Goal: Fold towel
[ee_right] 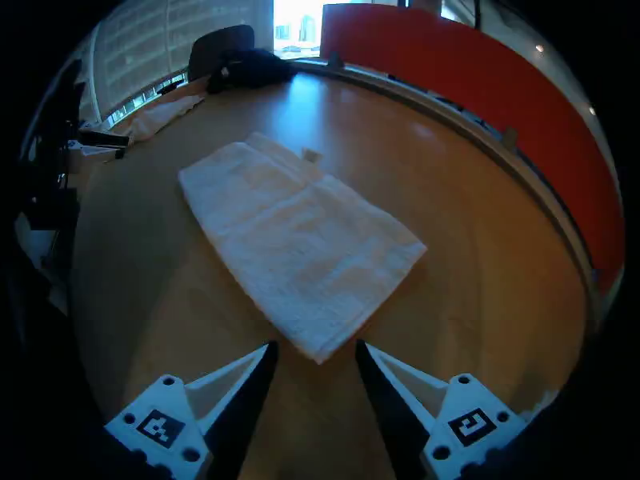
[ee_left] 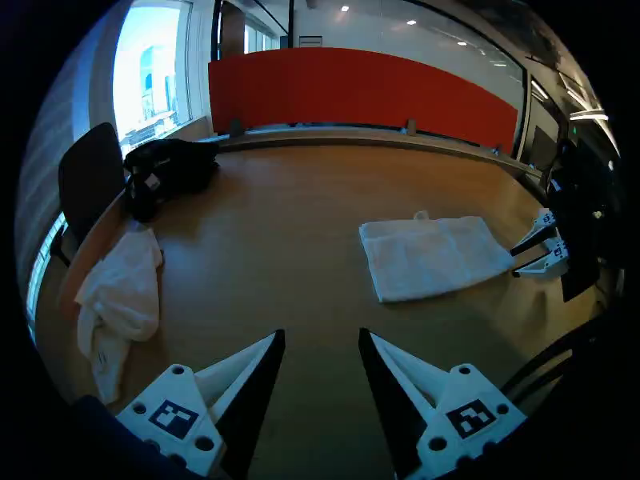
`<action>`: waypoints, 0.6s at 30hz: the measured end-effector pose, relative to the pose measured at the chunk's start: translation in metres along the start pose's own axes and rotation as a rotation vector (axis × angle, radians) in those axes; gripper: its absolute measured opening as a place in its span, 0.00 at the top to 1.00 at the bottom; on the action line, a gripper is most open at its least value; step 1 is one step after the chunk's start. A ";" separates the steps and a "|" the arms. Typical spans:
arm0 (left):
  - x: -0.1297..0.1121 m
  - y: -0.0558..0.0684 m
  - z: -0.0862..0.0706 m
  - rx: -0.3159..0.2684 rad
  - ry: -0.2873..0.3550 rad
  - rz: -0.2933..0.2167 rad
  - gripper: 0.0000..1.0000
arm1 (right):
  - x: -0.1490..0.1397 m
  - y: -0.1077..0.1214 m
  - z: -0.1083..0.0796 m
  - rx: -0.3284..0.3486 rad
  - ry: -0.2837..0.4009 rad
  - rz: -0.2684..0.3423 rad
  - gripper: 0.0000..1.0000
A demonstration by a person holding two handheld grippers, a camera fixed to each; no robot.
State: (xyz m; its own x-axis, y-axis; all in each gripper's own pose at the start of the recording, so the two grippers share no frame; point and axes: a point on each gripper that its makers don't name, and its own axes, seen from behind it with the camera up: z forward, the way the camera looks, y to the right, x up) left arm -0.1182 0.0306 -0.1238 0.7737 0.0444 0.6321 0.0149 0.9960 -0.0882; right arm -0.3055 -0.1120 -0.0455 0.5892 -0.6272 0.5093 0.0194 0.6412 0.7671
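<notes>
White terry towel [ee_right: 296, 240] lies flat, apparently folded, on the bench [ee_right: 488, 272], its near corner just ahead of the right gripper [ee_right: 316, 346], jaws wide as if to pinch it, while the left gripper [ee_left: 320, 334] (jaws equally wide) hovers well apart.

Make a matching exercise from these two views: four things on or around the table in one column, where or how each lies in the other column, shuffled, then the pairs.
Things
1. towel
2. black bag
3. white cloth
4. red divider

Places and states
A. crumpled at the edge of the table, beside the chair
B. upright along the table's far edge
C. folded flat, mid-table
D. lying in a far corner of the table, beyond the crumpled cloth

Pairs: 1-C, 2-D, 3-A, 4-B
</notes>
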 end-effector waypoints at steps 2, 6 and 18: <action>0.000 0.000 0.000 -0.001 0.000 0.000 0.33 | 0.001 -0.001 0.000 0.006 0.000 0.000 0.37; 0.001 -0.001 0.000 -0.002 0.000 0.001 0.33 | -0.001 -0.002 0.001 0.015 -0.015 -0.003 0.48; 0.002 -0.004 0.001 -0.004 -0.003 0.003 0.33 | -0.001 -0.002 0.002 0.014 -0.015 0.012 0.95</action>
State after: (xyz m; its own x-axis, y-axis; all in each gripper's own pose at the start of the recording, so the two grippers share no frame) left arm -0.1172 0.0266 -0.1211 0.7721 0.0476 0.6338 0.0148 0.9956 -0.0928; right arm -0.3076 -0.1133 -0.0470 0.5769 -0.6263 0.5243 0.0015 0.6426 0.7662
